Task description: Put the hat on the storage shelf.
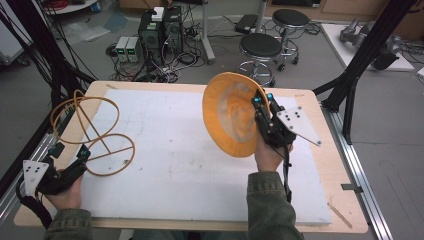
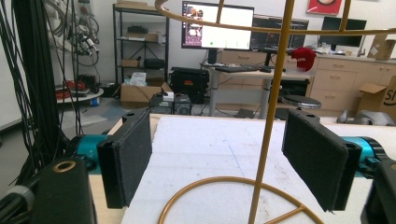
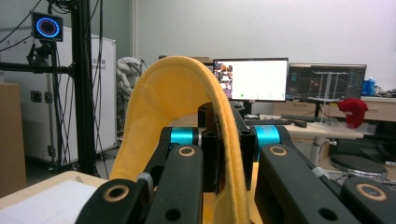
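Note:
A round yellow fabric hat [image 1: 227,117] with a paler middle hangs on edge above the right half of the white board. My right gripper [image 1: 260,106] is shut on its rim. In the right gripper view the yellow rim [image 3: 156,105] runs up between the closed jaws of that gripper [image 3: 225,128]. A gold wire stand [image 1: 92,127] with a ring base and a tilted ring top rests at the board's left end. My left gripper [image 1: 82,154] sits low at its base, open. In the left gripper view the stand's upright rod [image 2: 273,116] rises between the wide-apart pads, nearer the right one, touching neither.
A white board [image 1: 175,165] covers most of the wooden table [image 1: 330,180]. Black frame posts stand at the table's left [image 1: 35,55] and right [image 1: 357,70]. On the floor beyond are computer boxes [image 1: 160,30] with cables and two stools [image 1: 260,47].

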{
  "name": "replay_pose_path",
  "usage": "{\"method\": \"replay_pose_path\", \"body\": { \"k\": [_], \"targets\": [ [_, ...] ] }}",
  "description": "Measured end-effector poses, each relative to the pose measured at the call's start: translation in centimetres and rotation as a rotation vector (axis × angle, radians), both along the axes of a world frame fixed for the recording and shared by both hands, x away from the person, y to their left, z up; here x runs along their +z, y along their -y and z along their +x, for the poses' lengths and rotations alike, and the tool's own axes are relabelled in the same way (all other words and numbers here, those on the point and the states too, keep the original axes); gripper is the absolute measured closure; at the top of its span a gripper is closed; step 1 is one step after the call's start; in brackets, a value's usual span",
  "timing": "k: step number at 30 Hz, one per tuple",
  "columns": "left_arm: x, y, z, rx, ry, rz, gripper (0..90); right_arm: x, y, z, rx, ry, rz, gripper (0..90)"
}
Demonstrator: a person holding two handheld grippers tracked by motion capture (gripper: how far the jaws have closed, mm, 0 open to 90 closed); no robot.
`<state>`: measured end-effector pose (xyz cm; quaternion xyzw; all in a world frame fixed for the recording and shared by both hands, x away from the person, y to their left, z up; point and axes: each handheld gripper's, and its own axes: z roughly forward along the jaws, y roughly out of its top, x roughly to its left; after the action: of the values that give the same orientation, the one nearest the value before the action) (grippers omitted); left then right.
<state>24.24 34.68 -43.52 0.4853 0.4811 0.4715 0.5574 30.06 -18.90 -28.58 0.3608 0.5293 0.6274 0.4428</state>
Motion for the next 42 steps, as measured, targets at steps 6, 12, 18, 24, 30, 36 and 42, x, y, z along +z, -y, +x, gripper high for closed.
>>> {"method": "replay_pose_path", "body": {
  "k": [6,12,18,24,30,36,42],
  "targets": [
    [-0.1,0.0,0.1,-0.005,0.001,0.001,24.6,1.8,-3.0,1.4,0.026,-0.002,-0.025,85.3],
    [0.0,0.1,0.1,-0.008,0.002,0.011,24.6,3.6,-5.9,2.9,0.039,0.007,-0.071,85.3],
    [-0.1,-0.1,0.0,0.001,0.003,0.017,24.6,4.7,-8.5,4.5,0.053,0.012,-0.088,85.3],
    [-0.2,-0.8,-0.1,-0.006,-0.02,-0.001,24.6,5.1,-10.9,5.8,0.073,0.004,-0.114,85.3],
    [-0.2,-0.7,-0.3,-0.009,-0.014,-0.01,24.8,5.4,-13.2,7.2,0.073,-0.005,-0.178,85.3],
    [-0.3,-0.6,-0.2,-0.021,-0.018,-0.035,24.9,5.7,-16.0,8.1,0.09,-0.004,-0.195,85.4],
    [-0.3,-0.7,-0.3,-0.03,-0.018,-0.045,24.9,6.1,-18.5,8.4,0.111,0.027,-0.227,85.4]
  ]
}}
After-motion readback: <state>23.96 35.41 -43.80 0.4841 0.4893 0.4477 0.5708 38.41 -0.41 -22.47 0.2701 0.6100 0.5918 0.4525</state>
